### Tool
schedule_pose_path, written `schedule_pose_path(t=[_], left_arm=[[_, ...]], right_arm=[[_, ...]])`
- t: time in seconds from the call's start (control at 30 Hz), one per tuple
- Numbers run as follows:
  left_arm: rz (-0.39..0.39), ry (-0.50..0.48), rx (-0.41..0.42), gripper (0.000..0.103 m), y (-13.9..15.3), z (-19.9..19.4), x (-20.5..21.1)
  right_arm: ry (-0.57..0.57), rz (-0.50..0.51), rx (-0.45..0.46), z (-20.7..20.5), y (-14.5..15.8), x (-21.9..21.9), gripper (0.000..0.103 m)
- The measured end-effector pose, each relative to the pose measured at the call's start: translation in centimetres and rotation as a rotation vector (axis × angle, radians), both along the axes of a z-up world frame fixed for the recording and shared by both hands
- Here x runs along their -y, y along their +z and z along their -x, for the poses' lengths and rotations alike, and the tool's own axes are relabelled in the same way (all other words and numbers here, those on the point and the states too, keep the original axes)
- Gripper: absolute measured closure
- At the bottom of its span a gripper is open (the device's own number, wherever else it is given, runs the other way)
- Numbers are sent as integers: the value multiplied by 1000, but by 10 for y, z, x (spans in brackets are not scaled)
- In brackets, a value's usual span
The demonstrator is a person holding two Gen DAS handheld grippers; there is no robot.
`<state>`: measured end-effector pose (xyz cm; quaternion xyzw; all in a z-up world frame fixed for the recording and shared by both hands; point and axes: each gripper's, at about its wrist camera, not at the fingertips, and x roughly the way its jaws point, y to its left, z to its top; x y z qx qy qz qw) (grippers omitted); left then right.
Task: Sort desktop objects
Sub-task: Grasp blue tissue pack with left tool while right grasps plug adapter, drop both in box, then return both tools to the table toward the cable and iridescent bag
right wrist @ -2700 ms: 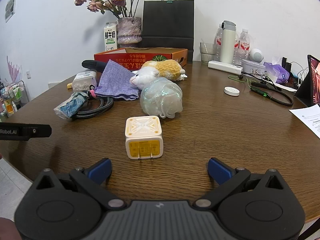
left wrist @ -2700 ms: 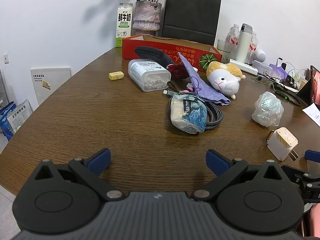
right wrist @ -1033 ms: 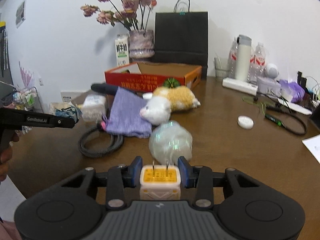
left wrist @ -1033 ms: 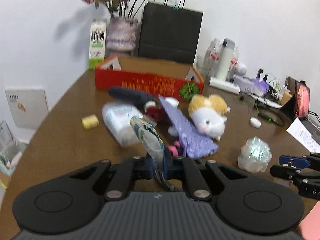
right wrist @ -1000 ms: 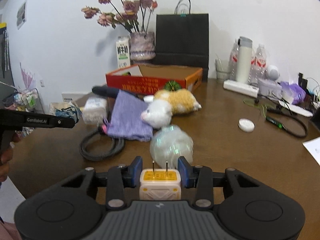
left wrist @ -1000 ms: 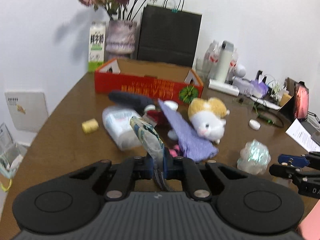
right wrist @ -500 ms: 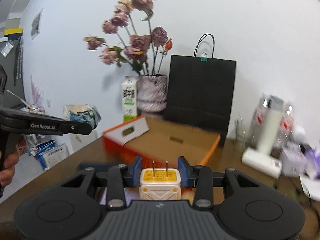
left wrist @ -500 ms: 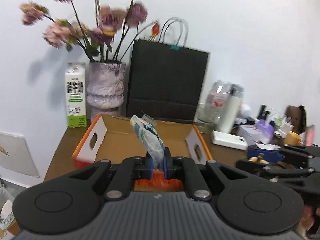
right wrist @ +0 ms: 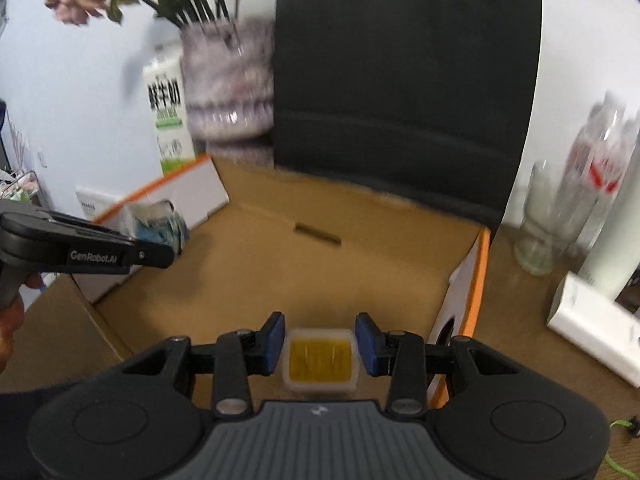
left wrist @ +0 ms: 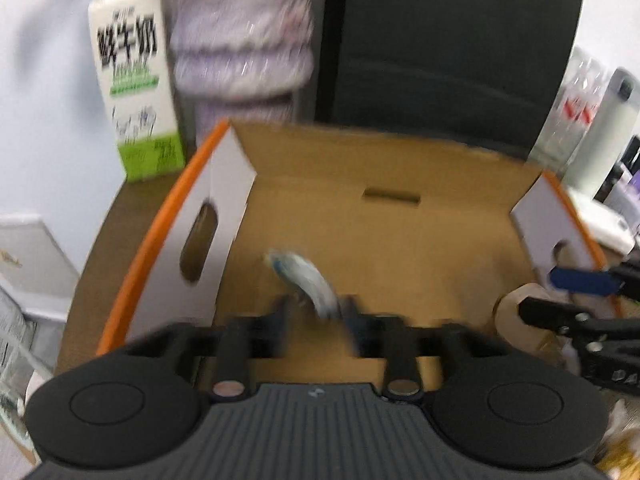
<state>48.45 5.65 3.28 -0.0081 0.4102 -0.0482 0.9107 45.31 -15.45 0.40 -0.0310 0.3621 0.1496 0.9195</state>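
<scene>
Both grippers hang over the open orange cardboard box, whose brown floor also shows in the right wrist view. My left gripper has its jaws parted, and the blue-and-white plastic packet sits blurred between them, touching at most one finger. The packet also shows in the right wrist view by the left gripper's finger. My right gripper has its jaws slightly apart, with small gaps on both sides of the white-and-yellow plug adapter.
A milk carton, a purple vase and a black paper bag stand behind the box. A glass, bottles and a white power strip stand to its right. The right gripper shows at the box's right wall.
Both grippers moved forward and down over the box. Both have opened: the left jaws have parted around the packet, the right jaws have come off the adapter.
</scene>
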Motion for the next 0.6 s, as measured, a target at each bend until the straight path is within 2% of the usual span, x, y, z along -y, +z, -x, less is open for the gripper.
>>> schedule_pose_path(t=[0.07,0.17,0.3,0.4,0.43,0.47,0.5,0.53,0.57,0.6], left_arm=[[-27,-13,-9,45,-6,6,-1],[-48,-40,-20,48,-7,20,2],[1,-54,-25,48,-3,43,4],[16,-31,55,47,13,57,4],[15,-21,89,43,21,62,4],[14,-8,130,38,31,69,5],[13,1,167,26,40,76,4],[13,1,204,15,48,84,4],[12,-7,240,10,57,95,3],[7,-15,270,0,65,106,4]], right_arm=[[16,1,2,1,-2,0,46],[33,35,-1,5,-5,-3,46],[30,67,5,5,-3,4,47],[33,36,30,7,6,10,46],[38,21,47,11,11,11,45],[42,6,65,16,18,12,39],[46,-6,87,22,26,12,29],[51,-13,113,30,34,13,23],[58,-14,140,40,42,13,15],[68,-13,165,51,49,13,11]])
